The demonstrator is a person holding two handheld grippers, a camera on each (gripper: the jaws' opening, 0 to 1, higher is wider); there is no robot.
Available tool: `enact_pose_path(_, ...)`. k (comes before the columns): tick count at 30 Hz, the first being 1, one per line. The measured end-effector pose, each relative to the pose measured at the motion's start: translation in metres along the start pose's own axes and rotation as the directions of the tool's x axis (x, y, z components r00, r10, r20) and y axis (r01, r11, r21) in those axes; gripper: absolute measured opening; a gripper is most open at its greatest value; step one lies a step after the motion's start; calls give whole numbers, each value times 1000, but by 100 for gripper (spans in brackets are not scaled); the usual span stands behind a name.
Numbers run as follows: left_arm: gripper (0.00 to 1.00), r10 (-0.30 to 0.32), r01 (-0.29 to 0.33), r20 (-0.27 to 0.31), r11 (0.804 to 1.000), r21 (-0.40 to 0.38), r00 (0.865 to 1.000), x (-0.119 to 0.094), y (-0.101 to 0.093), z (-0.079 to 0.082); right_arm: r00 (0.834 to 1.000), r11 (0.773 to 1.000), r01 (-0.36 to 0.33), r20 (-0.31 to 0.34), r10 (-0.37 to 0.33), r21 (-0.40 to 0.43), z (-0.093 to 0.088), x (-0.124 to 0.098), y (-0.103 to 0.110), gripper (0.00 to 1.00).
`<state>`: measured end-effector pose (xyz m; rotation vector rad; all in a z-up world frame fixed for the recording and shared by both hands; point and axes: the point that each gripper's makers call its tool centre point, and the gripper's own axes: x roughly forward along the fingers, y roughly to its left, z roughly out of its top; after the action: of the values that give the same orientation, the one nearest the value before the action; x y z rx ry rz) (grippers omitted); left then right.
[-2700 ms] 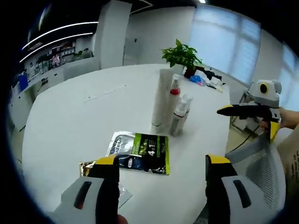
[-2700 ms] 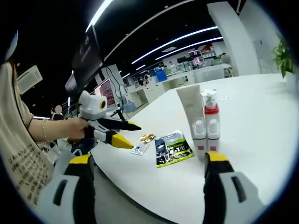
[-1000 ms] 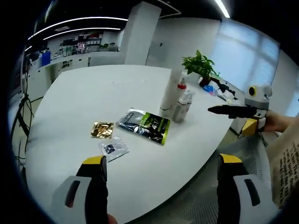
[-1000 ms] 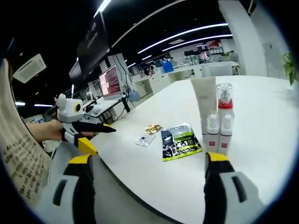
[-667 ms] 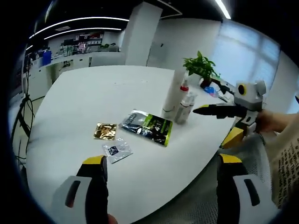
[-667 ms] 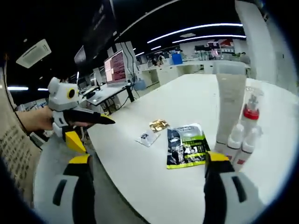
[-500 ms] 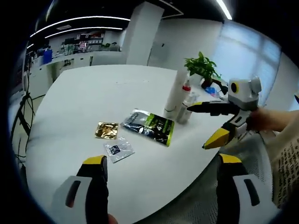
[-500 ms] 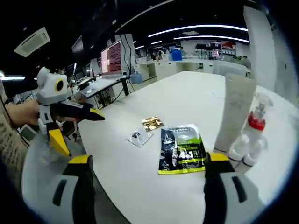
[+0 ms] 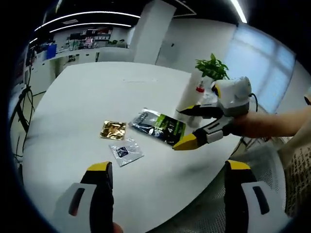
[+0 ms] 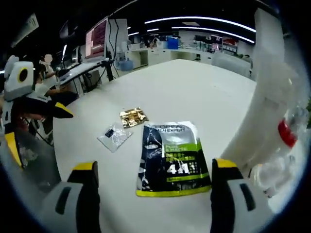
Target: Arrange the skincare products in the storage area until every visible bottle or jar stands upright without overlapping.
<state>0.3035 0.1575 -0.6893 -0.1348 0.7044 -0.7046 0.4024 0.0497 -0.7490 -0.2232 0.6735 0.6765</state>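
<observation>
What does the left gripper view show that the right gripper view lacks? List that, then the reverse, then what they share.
Left gripper view gives: a potted plant, bright windows, and a forearm holding the open right tool over the table.

Right gripper view gives: a lit monitor and the readable print on the sachet.

Both share: the green-and-black sachet, gold packet, clear packet, the upright white tube and the open left tool.

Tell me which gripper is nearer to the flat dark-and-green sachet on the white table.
Right. The right gripper hangs open at the flat dark-and-green sachet, jaws straddling its near end. The left gripper stays back off the white table edge.
</observation>
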Motion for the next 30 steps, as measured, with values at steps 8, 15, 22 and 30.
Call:
enact_pose_path(8,93,-18,17,-21,1000,-7,1000,9,5,0,999,1000,4,-33,-4,7,-4,24,-6,95)
enact_pose_path(15,93,-33,33,-33,999,-14,999,16,5,1,998,1000,16,-60,-16,1,-5,35,-15,92)
enact_pose_path(22,93,-45,45,-39,999,-15,998,21,6,1,996,999,27,-87,-25,24,-10,39,-19,90)
enact_pose_path(30,93,-41,40,-48,999,-20,998,20,10,-3,992,999,43,-122,-44,-16,-19,40,-21,88)
